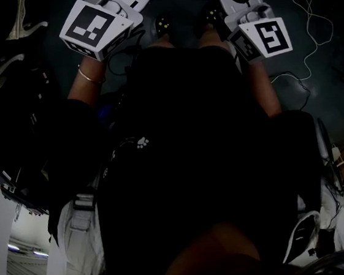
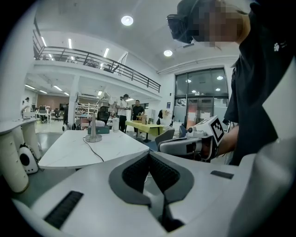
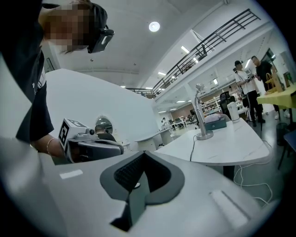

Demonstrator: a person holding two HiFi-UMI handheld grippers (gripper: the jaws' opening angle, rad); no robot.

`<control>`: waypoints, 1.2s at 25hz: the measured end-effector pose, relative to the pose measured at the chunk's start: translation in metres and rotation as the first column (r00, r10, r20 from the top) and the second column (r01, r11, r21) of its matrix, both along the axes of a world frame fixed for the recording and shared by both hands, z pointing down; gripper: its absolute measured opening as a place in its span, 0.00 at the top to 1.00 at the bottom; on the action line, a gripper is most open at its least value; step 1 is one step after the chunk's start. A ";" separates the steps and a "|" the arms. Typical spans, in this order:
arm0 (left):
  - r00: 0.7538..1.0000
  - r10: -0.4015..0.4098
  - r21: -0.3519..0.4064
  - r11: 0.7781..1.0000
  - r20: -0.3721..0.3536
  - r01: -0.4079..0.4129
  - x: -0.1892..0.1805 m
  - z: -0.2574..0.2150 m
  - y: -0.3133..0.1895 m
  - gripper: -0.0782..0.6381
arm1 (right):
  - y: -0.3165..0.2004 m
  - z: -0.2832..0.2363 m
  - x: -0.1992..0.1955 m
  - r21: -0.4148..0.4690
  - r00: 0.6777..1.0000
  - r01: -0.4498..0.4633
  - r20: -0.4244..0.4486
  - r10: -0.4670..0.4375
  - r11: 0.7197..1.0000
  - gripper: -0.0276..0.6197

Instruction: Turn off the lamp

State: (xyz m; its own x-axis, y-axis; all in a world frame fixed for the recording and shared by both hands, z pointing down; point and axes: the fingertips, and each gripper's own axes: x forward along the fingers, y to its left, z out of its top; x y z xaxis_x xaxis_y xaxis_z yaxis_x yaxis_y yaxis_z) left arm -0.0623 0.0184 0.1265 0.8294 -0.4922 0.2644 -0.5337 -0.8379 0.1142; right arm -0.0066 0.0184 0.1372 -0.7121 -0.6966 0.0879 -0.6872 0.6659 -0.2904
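The left gripper (image 2: 149,156) has its jaws together, with nothing between them. The lamp (image 2: 93,132) stands on the white table (image 2: 64,150) at 10 o'clock from it, well apart. I cannot tell if it shines, so this fits either a reach to come or a return after switching. A cable (image 2: 95,150) runs from its base. A chair (image 2: 164,137) stands near the table. The right gripper (image 3: 142,157) is also closed and empty.

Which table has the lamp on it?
The big white table up front. The lamp stands on it with its cord; the yellow table behind has none.
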 end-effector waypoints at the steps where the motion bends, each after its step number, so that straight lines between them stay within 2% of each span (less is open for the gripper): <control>1: 1.000 0.000 0.001 1.000 -0.003 0.000 0.001 -0.001 0.001 0.88 | 0.001 -0.002 0.001 0.002 1.000 -0.002 0.001 0.002 1.000 0.96; 14: 0.999 -0.013 0.030 0.999 -0.048 0.014 0.009 -0.024 -0.001 0.88 | 0.004 -0.031 0.015 0.036 1.000 -0.019 0.011 0.019 0.999 0.96; 18: 0.998 0.001 0.031 1.000 -0.060 0.001 0.014 -0.028 -0.002 0.88 | 0.003 -0.036 0.015 0.061 1.000 -0.007 -0.012 0.007 0.998 0.96; 24: 0.997 0.013 0.049 0.999 -0.077 -0.010 0.026 -0.033 -0.013 0.88 | -0.007 -0.039 0.028 0.076 0.999 -0.042 -0.007 0.042 0.996 0.96; 27: 0.996 0.010 0.035 0.999 -0.084 -0.007 0.028 -0.036 -0.017 0.88 | -0.008 -0.042 0.029 0.061 0.999 -0.049 -0.003 0.049 0.997 0.96; 30: 0.996 0.020 0.017 1.000 -0.084 -0.019 0.048 -0.034 -0.035 0.88 | -0.025 -0.042 0.045 0.054 0.999 -0.050 0.000 0.050 0.997 0.96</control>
State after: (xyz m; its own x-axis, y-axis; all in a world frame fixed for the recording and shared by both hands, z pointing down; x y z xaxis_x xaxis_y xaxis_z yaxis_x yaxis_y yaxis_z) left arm -0.0144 -0.0162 0.0926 0.8577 -0.4796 0.1854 -0.5065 -0.8501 0.1441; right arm 0.0381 -0.0069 0.0949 -0.6764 -0.7348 0.0506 -0.7203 0.6455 -0.2539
